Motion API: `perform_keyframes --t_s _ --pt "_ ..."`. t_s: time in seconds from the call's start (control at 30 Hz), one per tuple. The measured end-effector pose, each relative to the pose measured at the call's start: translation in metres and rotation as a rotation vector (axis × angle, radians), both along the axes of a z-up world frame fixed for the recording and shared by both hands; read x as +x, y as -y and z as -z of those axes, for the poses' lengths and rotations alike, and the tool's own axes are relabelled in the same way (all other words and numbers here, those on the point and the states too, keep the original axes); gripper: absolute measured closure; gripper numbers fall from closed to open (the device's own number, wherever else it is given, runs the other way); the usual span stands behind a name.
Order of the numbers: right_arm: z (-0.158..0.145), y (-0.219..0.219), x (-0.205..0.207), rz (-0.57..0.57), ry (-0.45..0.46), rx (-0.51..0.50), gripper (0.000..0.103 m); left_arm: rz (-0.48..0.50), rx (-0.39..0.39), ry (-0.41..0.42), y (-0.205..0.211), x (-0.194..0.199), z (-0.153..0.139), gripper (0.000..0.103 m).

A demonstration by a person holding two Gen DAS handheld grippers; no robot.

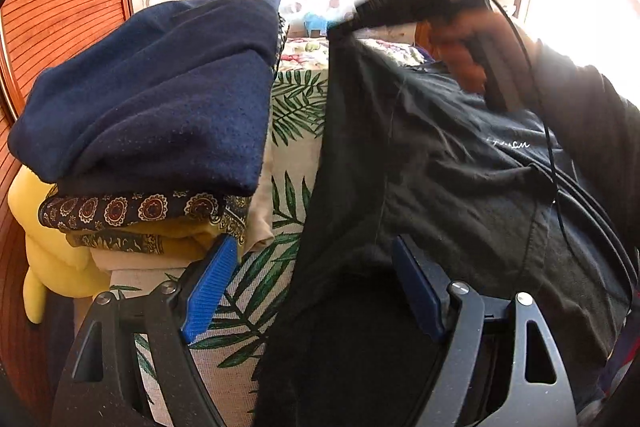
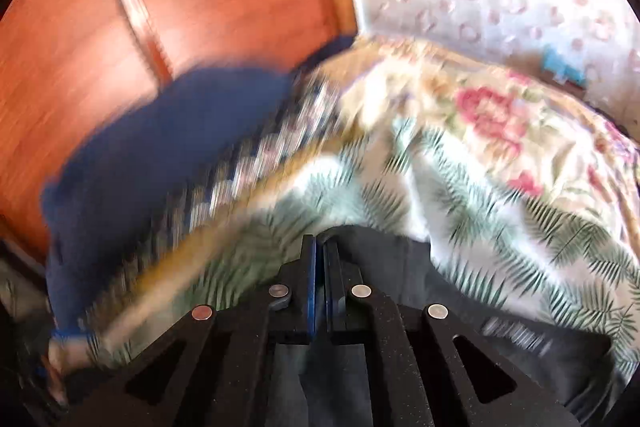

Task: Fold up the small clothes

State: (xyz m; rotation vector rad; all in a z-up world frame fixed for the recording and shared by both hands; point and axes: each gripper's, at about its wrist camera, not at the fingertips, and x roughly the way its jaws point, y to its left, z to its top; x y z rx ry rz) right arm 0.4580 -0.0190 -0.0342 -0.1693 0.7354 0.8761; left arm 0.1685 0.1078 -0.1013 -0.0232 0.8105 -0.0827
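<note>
Limp, light black garment hangs pinched at its edge in the right gripper; the left gripper, spread, should take the opposite hem.

left tool: black frame | blue ribbed pads | silver screws

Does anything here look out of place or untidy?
Nothing is damaged. The folded stack leans a little, its navy top piece overhanging the patterned layers beneath. The black garment hangs unfolded from the right claw.
</note>
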Motion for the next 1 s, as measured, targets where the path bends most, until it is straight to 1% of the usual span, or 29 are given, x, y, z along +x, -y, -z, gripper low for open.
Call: perform_keyframes --t_s 0.07,0.1,0.17,0.2,0.27,0.33,0.4,0.43,0.47,0.5,0.57,0.63,0.7,0.83,1.0 --pt "-0.007 -0.002 0.012 0.036 0.013 0.017 0.101 -0.002 0.008 -0.019 0.002 0.003 0.003 0.023" --pt "-0.008 -0.005 0.017 0.061 0.031 0.004 0.101 -0.001 0.012 -0.034 0.003 0.004 0.006 0.022" --pt "-0.005 -0.01 0.026 0.109 0.067 -0.027 0.101 0.01 0.017 -0.065 0.005 0.007 0.011 0.016" --pt "-0.002 -0.011 0.032 0.128 0.076 -0.043 0.101 0.012 0.025 -0.083 0.007 0.009 0.013 0.016" --pt "0.005 -0.012 0.034 0.163 0.062 -0.07 0.101 0.012 0.022 -0.093 0.008 0.01 0.014 0.016" --pt "0.008 -0.003 0.026 0.145 0.048 -0.063 0.101 0.016 0.023 -0.095 0.009 0.009 0.014 0.014" --pt "0.008 0.011 0.013 0.139 0.074 -0.07 0.1 0.033 0.028 -0.104 0.011 0.008 0.016 0.007" --pt "0.007 0.019 0.007 0.136 0.081 -0.073 0.099 0.036 0.032 -0.105 0.011 0.008 0.016 0.007" --pt "0.005 0.03 -0.001 0.13 0.089 -0.075 0.098 0.037 0.03 -0.107 0.009 0.01 0.015 0.006" --pt "0.003 0.037 -0.008 0.129 0.099 -0.076 0.096 0.04 0.029 -0.109 0.009 0.01 0.015 0.004" --pt "-0.001 0.063 -0.026 0.14 0.125 -0.083 0.084 0.05 0.034 -0.116 0.013 0.012 0.016 0.0" --pt "-0.004 0.098 -0.047 0.152 0.146 -0.077 0.062 0.05 0.035 -0.115 0.014 0.012 0.016 0.0" --pt "-0.007 0.123 -0.072 0.177 0.168 -0.081 0.052 0.05 0.035 -0.115 0.014 0.012 0.017 0.0" --pt "0.002 0.179 -0.117 0.249 0.175 -0.103 0.051 0.05 0.034 -0.115 0.014 0.013 0.018 0.0" --pt "0.027 0.255 -0.164 0.419 0.127 -0.096 0.051 0.05 0.035 -0.115 0.014 0.013 0.017 0.0"
